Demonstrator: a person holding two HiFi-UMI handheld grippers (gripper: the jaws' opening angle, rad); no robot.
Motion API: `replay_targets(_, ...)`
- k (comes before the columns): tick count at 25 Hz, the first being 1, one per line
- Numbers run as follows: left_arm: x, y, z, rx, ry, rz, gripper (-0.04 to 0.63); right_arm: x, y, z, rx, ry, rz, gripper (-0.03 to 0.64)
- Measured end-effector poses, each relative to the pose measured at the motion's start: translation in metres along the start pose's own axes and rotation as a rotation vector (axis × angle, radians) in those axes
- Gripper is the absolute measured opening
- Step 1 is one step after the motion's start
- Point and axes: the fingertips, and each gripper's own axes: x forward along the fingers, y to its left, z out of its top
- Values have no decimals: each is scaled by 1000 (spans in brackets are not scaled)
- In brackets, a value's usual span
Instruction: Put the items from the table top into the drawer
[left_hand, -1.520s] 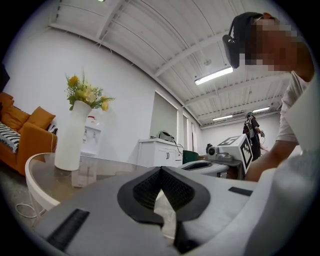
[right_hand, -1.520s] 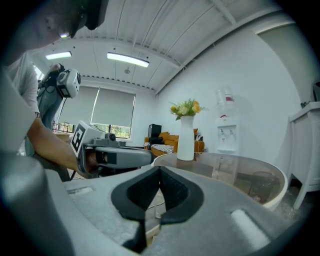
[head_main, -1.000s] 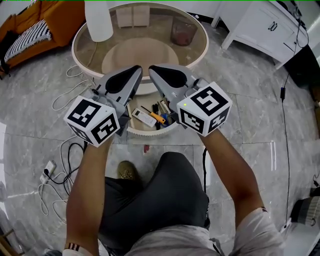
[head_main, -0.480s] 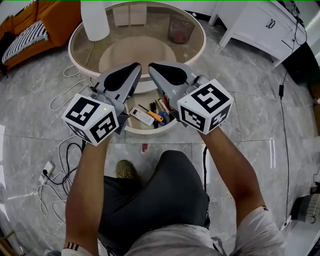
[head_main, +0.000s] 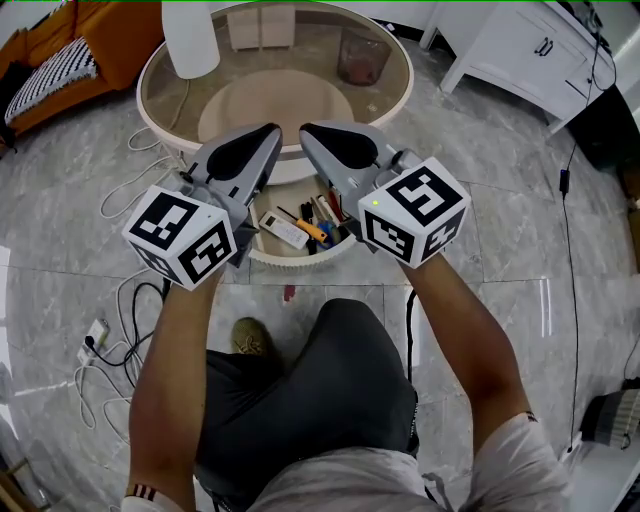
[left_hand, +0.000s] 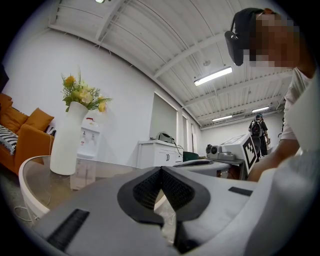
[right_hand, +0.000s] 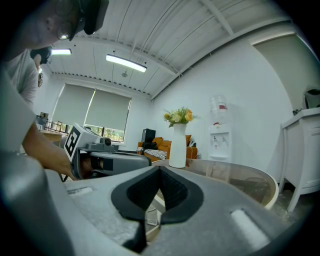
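The left gripper (head_main: 268, 135) and right gripper (head_main: 309, 135), jaws together and empty, hovered side by side over the open drawer (head_main: 298, 263).

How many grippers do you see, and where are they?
2. The left gripper is over the left side of the open drawer, the right gripper over its right side; both are shut and empty, their tips close together.
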Motion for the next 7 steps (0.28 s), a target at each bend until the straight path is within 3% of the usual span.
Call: replay_targets(7, -2, 1, 1, 0, -3, 5, -2, -1, 1, -1, 1, -2, 3, 0)
